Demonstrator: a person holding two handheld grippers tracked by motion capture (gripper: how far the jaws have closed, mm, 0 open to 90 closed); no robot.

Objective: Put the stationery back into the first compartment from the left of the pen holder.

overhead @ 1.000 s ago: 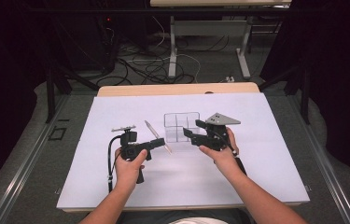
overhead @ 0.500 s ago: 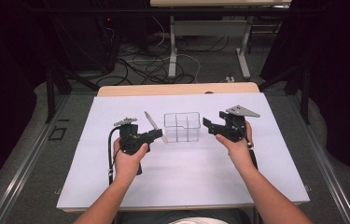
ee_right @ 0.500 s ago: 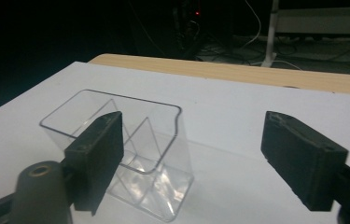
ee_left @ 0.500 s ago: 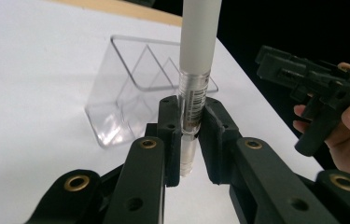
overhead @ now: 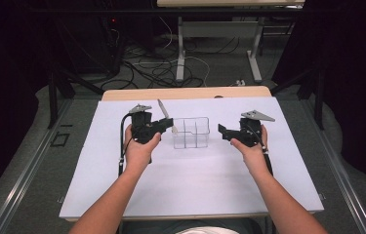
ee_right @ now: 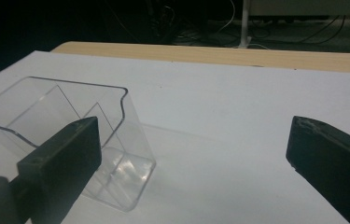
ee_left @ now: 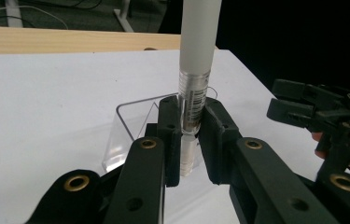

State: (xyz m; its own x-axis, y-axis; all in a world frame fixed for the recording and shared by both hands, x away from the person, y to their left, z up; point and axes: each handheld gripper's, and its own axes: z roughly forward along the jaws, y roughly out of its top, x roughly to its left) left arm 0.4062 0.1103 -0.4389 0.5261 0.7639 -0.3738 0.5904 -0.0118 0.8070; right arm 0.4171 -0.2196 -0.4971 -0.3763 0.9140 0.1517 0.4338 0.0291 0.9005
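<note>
A clear plastic box (overhead: 191, 132) with inner dividers stands on the white sheet at the table's middle; it is also in the left gripper view (ee_left: 135, 122) and the right gripper view (ee_right: 56, 130). My left gripper (overhead: 167, 122) sits just left of the box, shut on a slim pen-like tube (overhead: 163, 110) with a white upper part and a barcode label (ee_left: 194, 88). The tube stands up between the jaws. My right gripper (overhead: 221, 132) hovers to the right of the box, open, with nothing between its fingers (ee_right: 65, 154).
A white sheet (overhead: 195, 185) covers most of the wooden table (overhead: 185, 92). Dark floor with cables and table legs (overhead: 180, 53) lies beyond the far edge. The other gripper (ee_left: 322, 116) shows at the right of the left gripper view.
Both hands have moved away from me and apart. The left gripper carried the tube up to the box's left side; the right gripper drew off to the right and stands open.
</note>
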